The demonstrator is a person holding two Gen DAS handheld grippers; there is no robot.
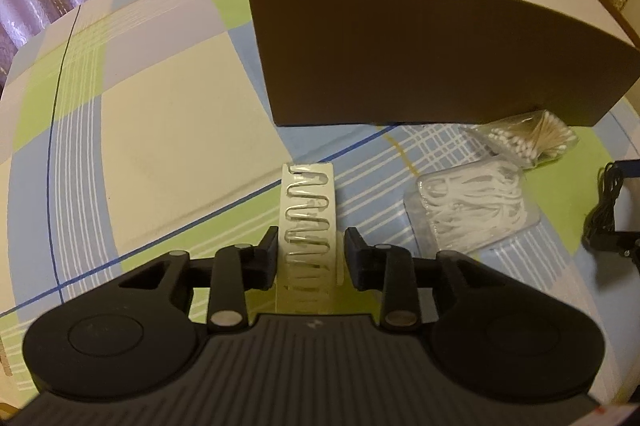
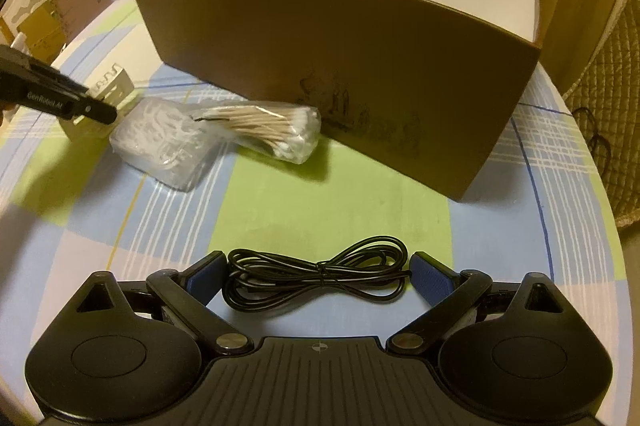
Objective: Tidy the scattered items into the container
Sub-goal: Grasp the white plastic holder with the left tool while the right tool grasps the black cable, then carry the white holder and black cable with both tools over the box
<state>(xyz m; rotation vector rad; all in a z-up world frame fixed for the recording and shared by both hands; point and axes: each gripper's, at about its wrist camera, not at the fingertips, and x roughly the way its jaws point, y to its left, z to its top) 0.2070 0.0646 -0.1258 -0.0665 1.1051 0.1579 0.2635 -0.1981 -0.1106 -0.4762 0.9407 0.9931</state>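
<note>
Black cord bundle [image 2: 318, 280] lay soft and floppy between the right gripper's [image 2: 318, 276] wide-apart jaws, near the brown box [image 2: 340, 74]; its tied middle looked best to pinch. Left gripper's [image 1: 310, 252] jaws stood apart around a stiff packet [image 1: 308, 214].

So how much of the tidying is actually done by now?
Very little, as far as shows. The visible part of the brown box looks empty. The left gripper straddles a white packet, jaws apart. The right gripper is open around a black cable on the table. The bag of cotton swabs and the white floss picks pack still lie outside.
</note>
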